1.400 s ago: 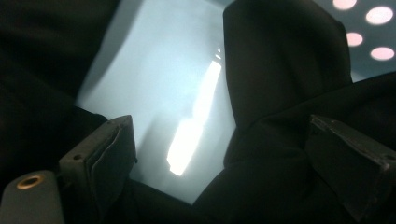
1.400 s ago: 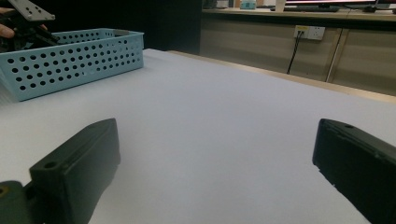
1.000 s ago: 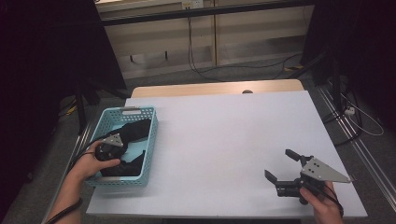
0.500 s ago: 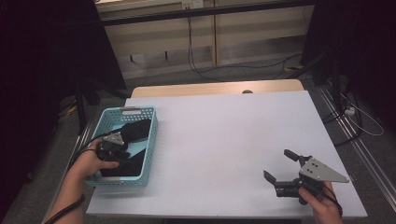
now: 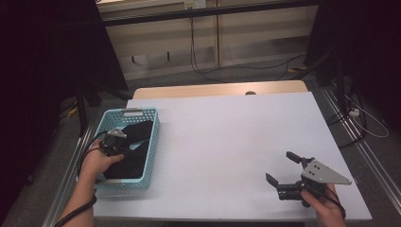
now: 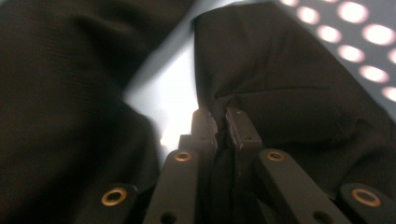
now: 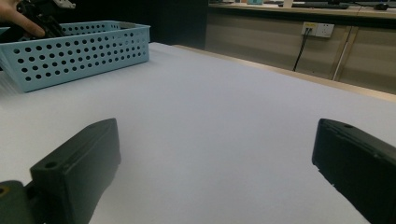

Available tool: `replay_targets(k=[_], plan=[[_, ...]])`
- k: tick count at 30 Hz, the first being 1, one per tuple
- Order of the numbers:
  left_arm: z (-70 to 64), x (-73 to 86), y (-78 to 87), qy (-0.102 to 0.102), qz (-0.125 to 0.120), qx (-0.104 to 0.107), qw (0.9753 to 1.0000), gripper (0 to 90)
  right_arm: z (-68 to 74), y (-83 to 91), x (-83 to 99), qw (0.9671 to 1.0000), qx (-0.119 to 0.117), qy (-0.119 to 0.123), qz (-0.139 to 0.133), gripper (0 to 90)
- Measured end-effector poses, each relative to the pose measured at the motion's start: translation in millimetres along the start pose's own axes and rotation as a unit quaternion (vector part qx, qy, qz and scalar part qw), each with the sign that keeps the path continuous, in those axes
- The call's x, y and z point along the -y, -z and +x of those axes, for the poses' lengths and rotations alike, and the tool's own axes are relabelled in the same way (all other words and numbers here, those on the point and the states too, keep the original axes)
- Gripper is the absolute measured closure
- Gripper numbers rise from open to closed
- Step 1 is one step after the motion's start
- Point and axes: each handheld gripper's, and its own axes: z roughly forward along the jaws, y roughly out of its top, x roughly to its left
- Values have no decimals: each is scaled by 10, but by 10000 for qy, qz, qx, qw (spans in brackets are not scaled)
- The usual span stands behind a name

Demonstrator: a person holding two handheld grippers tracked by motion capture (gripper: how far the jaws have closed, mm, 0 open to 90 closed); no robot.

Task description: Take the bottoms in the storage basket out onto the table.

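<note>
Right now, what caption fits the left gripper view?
Left gripper shut on black cloth inside the basket.

We see a white table [image 5: 236, 142] with a strip of pale wood [image 5: 217, 90] along its 12 o'clock edge, standing on a grey floor [image 5: 265, 71]. Beyond it at 12 o'clock runs a beige wall panel [image 5: 208, 38] with a white socket [image 5: 195, 4] from which black cables [image 5: 194, 52] hang to the floor. Dark curtains [image 5: 47, 71] close the room at 9 and 3 o'clock, and metal rails [image 5: 359, 142] run along the floor at 3 o'clock.
</note>
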Motion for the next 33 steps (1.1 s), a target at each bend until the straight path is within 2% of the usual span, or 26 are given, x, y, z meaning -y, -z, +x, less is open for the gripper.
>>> replay_targets(k=[1, 2, 3, 4, 6, 7, 8, 9, 10, 11, 12, 13, 14, 15, 16, 18, 19, 20, 22, 25, 29, 31, 33], plan=[[0, 0, 0, 0, 0, 0, 10000, 833, 0, 0, 0, 10000, 0, 0, 0, 2], [44, -9, 17, 149, -124, -174, 9997, 833, -5, 3, 2, 10000, 5, -9, 6, 2], [63, -11, 33, 244, -225, -263, 9991, 834, -8, 4, 3, 10000, 5, -13, -2, 2], [63, -11, 33, 244, -225, -263, 9991, 834, -11, 6, 5, 10000, 14, -17, -1, 2], [121, -30, 103, 434, -530, -454, 9966, 834, -16, 8, 8, 10000, 17, -21, 7, 2], [128, -38, 124, 521, -594, -478, 9957, 833, -17, 9, 9, 10000, 20, -19, 7, 2], [128, -38, 124, 521, -594, -478, 9957, 832, -18, 9, 9, 10000, 19, -22, 6, 2], [140, -48, 142, 422, -693, -367, 9960, 822, -18, 9, 9, 10000, 8, -23, 3, 2], [131, -52, 138, 284, -657, -343, 9968, 791, -16, 9, 9, 10000, 5, -21, 8, 2], [131, -52, 138, 284, -657, -343, 9968, 725, -16, 9, 9, 10000, 5, -21, 8, 2], [104, -59, 128, 183, -621, -552, 9964, 601, -10, 9, 10, 10000, -2, -13, 29, 4], [104, -59, 128, 183, -621, -552, 9964, 516, -10, 9, 10, 10000, -2, -13, 29, 4], [100, -58, 138, 204, -699, -490, 9961, 479, -6, 10, 9, 10000, -25, -1, 32, 4], [100, -55, 156, 324, -841, -345, 9953, 404, -5, 10, 8, 10000, -32, 5, 30, 4], [97, -56, 168, 282, -852, -354, 9953, 317, -5, 11, 8, 10000, -31, 5, 29, 4], [70, -52, 187, 121, -847, -325, 9958, 264, -3, 14, 6, 10000, -32, 2, 15, 3], [56, -50, 193, 55, -773, -285, 9966, 210, -2, 17, 5, 10000, -32, 1, 14, 3], [47, -44, 202, -24, -676, -277, 9973, 186, -2, 18, 5, 10000, -40, 4, 12, 4], [29, -13, 200, -135, -543, -120, 9984, 148, -1, 17, 5, 10000, -56, 8, 15, 3], [26, 33, 186, -265, -409, -97, 9988, 143, 1, 14, 5, 10000, -63, 17, 23, 4], [36, 169, 107, -265, -46, 179, 9995, 156, 9, 10, 4, 10000, -88, 30, 22, 3], [34, 189, 84, -255, -10, 231, 9994, 212, 9, 9, 4, 10000, -89, 32, 24, 4], [36, 207, 64, -105, -49, 278, 9995, 312, 10, 5, 5, 9999, -86, 38, 35, 3]])
